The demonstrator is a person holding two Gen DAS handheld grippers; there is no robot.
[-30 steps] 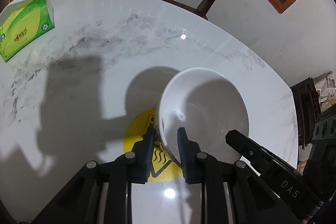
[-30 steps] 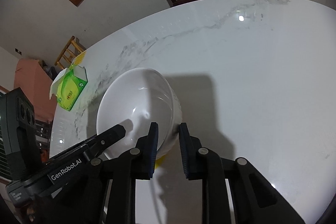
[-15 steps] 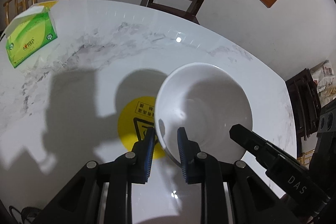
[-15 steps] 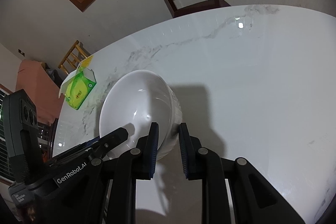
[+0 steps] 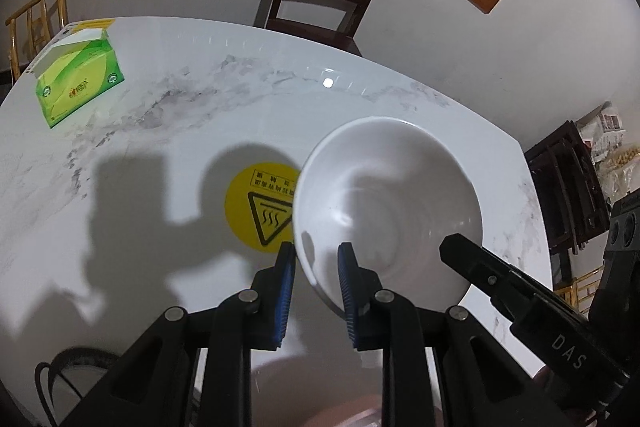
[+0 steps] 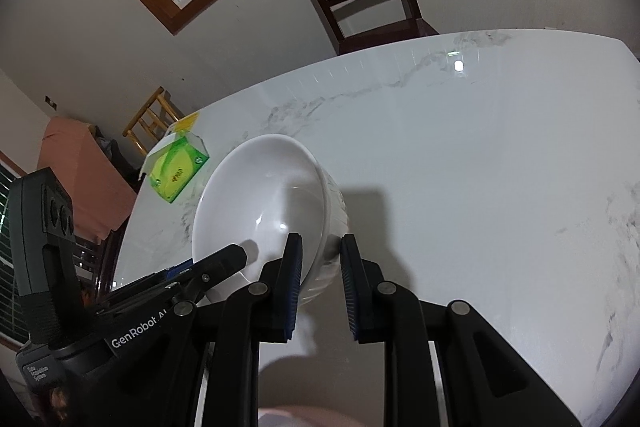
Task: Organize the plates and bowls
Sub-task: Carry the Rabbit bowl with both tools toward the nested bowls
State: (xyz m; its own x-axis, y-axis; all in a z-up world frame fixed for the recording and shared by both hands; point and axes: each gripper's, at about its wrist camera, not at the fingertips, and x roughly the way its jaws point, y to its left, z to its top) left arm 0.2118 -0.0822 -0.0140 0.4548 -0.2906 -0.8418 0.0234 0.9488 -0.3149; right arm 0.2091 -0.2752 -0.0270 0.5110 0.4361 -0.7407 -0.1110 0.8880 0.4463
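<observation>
Writing first: "DAS" is printed on the right gripper (image 5: 476,263) where it pokes into the left view, and "GenRobot.AI" runs along the left gripper (image 6: 236,255) in the right view. On the table (image 5: 240,115) a yellow sticker (image 5: 260,211) carries a heat-warning triangle; its characters are too small to read. Now the grip: left gripper (image 5: 316,267) narrow, pads pinching the near-left rim of the white bowl (image 5: 388,203). Right gripper (image 6: 320,259) narrow too, clamped across the opposite rim of the bowl (image 6: 260,203). The bowl hangs empty above the table, tilted. Far left sits a green tissue box (image 5: 78,79).
</observation>
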